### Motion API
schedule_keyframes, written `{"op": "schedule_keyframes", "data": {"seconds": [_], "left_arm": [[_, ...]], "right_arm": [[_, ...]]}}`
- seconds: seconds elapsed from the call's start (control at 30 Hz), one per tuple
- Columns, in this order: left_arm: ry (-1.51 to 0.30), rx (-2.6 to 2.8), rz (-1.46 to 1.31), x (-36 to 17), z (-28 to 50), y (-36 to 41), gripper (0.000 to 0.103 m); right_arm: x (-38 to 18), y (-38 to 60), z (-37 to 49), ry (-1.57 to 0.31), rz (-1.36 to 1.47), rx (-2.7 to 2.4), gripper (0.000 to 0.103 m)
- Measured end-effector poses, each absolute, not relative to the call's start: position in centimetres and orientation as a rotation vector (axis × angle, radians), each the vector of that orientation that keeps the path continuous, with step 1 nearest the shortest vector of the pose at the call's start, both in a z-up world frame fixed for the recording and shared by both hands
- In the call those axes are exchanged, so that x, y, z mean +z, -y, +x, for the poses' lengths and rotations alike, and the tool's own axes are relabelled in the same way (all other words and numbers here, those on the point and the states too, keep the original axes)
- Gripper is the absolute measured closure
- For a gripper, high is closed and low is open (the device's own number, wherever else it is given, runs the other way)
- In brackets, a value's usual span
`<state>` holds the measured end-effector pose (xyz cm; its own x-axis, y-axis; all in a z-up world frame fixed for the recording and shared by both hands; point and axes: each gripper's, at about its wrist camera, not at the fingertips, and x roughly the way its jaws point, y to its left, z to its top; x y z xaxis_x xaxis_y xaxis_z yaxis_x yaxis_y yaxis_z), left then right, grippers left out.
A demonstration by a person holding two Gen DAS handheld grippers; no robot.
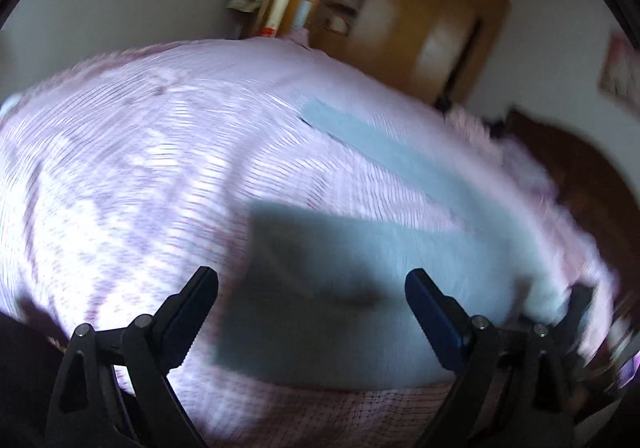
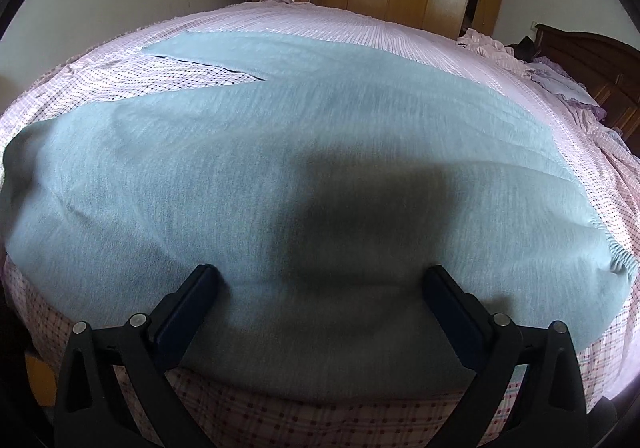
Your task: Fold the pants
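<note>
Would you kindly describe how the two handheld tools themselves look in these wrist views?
The left tool and right tool look alike: matte black angular linkage arms with silver round pivot pins, ending in flat dark blue fingers. No cables, markings or sleeves show.

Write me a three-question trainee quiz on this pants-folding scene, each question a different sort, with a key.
1. True or false: the right gripper is clamped on the pants.
2. Multiple choice: the pants lie on A) a wooden floor, B) a pink checked bedsheet, C) a chair.
3. Fill in: in the right wrist view, the two pant legs part toward the far ____.

Key:
1. False; its jaws stand wide apart above the cloth, as do the left gripper's.
2. B.
3. Left.
</note>
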<state>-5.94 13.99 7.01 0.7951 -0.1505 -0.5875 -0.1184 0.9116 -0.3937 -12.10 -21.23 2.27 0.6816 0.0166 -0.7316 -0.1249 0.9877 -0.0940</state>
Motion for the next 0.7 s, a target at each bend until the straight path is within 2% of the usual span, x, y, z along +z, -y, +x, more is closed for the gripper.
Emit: {"op": "schedule_keyframes", "data": {"seconds": [0.03, 0.1, 0.13, 0.37, 0.5, 0.6, 0.63, 0.67, 0.7], "left_arm": [[-0.661, -0.055, -0.491, 7.3, -6.3, -15.4, 0.009], [-0.655, -0.150, -0.599, 7.9, -7.1, -17.9, 0.024], [-0.652, -0.175, -0.632, 8.1, -7.3, -18.8, 0.026], [-0.799, -0.312, -0.677, 5.3, -7.0, -19.8, 0.028], [-1.021, -0.161, -0.644, 2.0, -5.6, -20.0, 0.034], [-1.023, -0.151, -0.656, 2.1, -6.0, -20.2, 0.042], [-1.020, -0.162, -0.663, 2.3, -6.3, -20.3, 0.056], [-1.020, -0.177, -0.674, 2.5, -6.6, -20.5, 0.077], [-1.020, -0.180, -0.679, 2.7, -7.1, -20.8, 0.087]], "right_arm": [[2.3, 21.2, -12.1, -0.817, -0.140, 0.080, 0.004], [2.2, 21.3, -12.1, -0.815, -0.139, 0.082, 0.004], [2.2, 21.3, -12.1, -0.814, -0.139, 0.082, 0.004], [2.3, 21.3, -12.2, -0.813, -0.139, 0.082, 0.004], [2.3, 21.3, -12.1, -0.815, -0.129, 0.086, 0.004], [2.4, 21.5, -12.1, -0.817, -0.117, 0.094, 0.004], [2.4, 21.6, -12.0, -0.816, -0.113, 0.098, 0.004], [2.4, 21.6, -12.0, -0.816, -0.110, 0.101, 0.004], [2.5, 21.6, -12.0, -0.815, -0.107, 0.104, 0.004]]}}
